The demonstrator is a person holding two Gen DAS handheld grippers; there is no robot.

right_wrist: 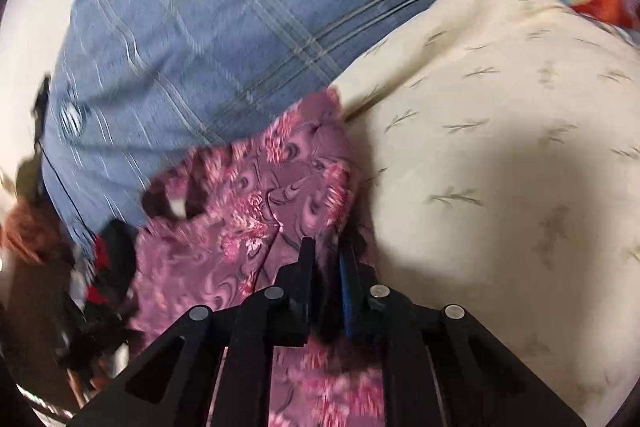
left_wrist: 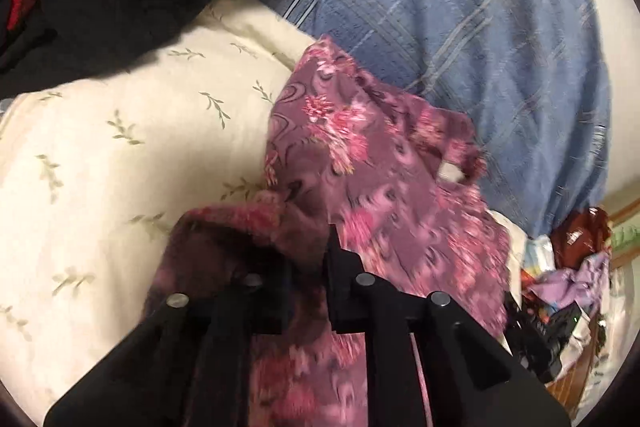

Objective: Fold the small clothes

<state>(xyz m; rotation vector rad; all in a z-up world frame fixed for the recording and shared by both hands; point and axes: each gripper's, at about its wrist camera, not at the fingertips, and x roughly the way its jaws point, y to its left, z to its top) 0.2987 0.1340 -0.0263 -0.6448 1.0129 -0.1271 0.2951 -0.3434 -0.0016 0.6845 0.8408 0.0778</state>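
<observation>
Garment (left_wrist: 384,163) between pillow (left_wrist: 120,147) and blanket (left_wrist: 480,47)

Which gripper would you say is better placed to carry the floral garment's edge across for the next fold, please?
Probably the right gripper: it pinches the floral garment at its edge beside the cream bedding. The left gripper has bunched cloth.

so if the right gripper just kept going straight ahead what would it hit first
Probably more of the floral purple garment that the right gripper is clamped on, then the blue plaid cloth beyond; depth is unclear.
</observation>
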